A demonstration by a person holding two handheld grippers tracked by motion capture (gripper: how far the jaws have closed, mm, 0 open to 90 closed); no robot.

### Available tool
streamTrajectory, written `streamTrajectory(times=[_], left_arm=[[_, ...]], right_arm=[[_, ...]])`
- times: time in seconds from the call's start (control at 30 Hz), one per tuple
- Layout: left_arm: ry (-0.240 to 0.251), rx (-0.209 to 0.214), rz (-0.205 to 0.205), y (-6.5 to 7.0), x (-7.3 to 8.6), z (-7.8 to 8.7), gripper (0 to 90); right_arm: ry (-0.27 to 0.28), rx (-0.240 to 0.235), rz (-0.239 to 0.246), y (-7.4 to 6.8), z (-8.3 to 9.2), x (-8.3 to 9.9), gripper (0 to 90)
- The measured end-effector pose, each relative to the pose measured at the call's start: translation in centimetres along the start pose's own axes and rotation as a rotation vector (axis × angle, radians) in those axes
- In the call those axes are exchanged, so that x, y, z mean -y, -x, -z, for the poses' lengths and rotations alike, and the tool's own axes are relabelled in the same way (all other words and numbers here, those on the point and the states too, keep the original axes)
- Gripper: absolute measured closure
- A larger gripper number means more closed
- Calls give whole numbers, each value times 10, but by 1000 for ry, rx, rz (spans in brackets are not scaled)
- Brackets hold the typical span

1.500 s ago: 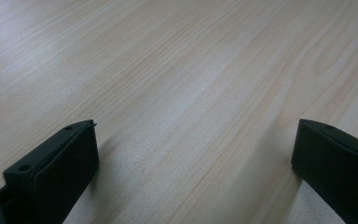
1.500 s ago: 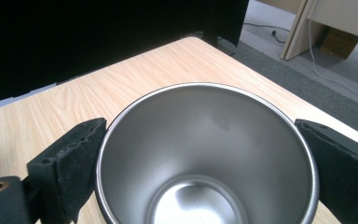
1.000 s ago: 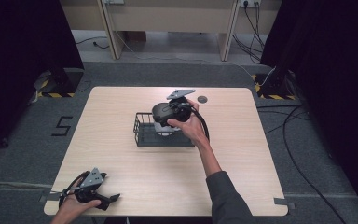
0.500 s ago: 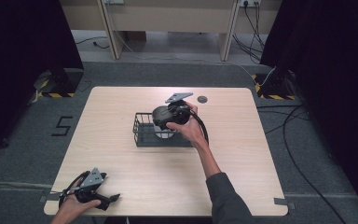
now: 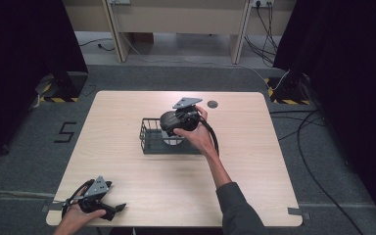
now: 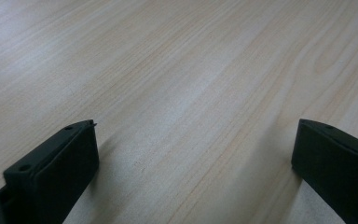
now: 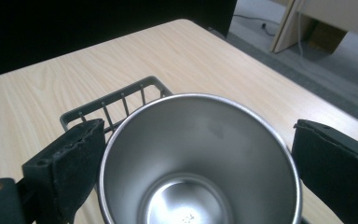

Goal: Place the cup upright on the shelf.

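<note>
Overhead, pale wood table (image 5: 254, 186); grey carpet floor (image 5: 342, 161); dark curtains (image 5: 347, 54) flanking.

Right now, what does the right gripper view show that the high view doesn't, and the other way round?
The right gripper view looks into the steel cup, bare inside, standing between the right gripper's open jaws, one jaw against its rim. The high view adds the left gripper resting at the table's near corner, a dark disc and the floor mark. Both show the wire basket under the cup.
</note>
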State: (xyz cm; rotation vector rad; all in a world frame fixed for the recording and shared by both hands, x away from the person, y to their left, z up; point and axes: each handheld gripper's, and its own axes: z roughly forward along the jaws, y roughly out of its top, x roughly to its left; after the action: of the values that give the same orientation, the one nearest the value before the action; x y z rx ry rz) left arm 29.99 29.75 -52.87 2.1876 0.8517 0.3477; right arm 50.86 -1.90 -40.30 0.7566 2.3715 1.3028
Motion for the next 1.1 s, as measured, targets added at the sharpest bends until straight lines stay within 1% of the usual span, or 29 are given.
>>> streamTrajectory(times=[0.03, 0.1, 0.13, 0.17, 0.2, 0.23, 0.27, 0.3, 0.33, 0.37, 0.43, 0.5, 0.53, 0.57, 0.6, 0.63, 0.67, 0.83, 0.97, 1.1], left_arm=[[-1, -1, 0, 0, 0, 0, 0], [0, 0, 0, 0, 0, 0, 0], [0, 0, 0, 0, 0, 0, 0], [0, -1, -1, 0, 0, 0, 0], [0, -1, -1, 0, 0, 0, 0], [0, -1, -1, 0, 0, 0, 0], [0, 0, 0, 0, 0, 0, 0], [0, -1, 0, 0, 0, 0, 0], [0, -1, 0, 0, 0, 0, 0], [0, -1, 0, 0, 0, 0, 0], [0, -1, 0, 0, 0, 0, 0], [0, -1, 0, 0, 0, 0, 0], [2, -1, 0, 0, 0, 0, 0], [0, -1, 0, 0, 0, 0, 0], [1, -1, 0, 0, 0, 0, 0], [1, -1, 0, 0, 0, 0, 0], [1, 0, 1, 0, 0, 0, 0], [0, 0, 0, 0, 0, 0, 0], [2, -1, 0, 0, 0, 0, 0], [0, -1, 0, 0, 0, 0, 0]], right_arm=[[5, 5, 9, -1, 1, -1, 57], [15, 7, 9, -2, 3, -3, 62], [25, 3, 4, -2, 4, -4, 94], [46, -5, -8, -2, 5, -5, 165], [58, -7, -23, -1, 7, -7, 204], [66, -4, -27, -1, 8, -8, 179], [68, -4, -33, -1, 9, -9, 105], [74, -8, -32, -1, 10, -10, 105], [75, -10, -32, -2, 11, -10, 169], [74, -10, -30, -2, 12, -10, 184], [69, -7, -37, -2, 14, -10, 124], [79, -8, -46, -2, 16, -10, 172], [91, -17, -58, -2, 18, -9, 140], [94, -18, -60, -2, 19, -9, 139], [101, -23, -63, -2, 21, -8, 161], [100, -24, -62, -2, 22, -7, 146], [104, -23, -61, -3, 24, -6, 156], [124, -25, -72, -3, 34, -1, 150], [139, -26, -72, -6, 42, 2, 151], [139, -25, -72, -9, 50, 6, 152]])
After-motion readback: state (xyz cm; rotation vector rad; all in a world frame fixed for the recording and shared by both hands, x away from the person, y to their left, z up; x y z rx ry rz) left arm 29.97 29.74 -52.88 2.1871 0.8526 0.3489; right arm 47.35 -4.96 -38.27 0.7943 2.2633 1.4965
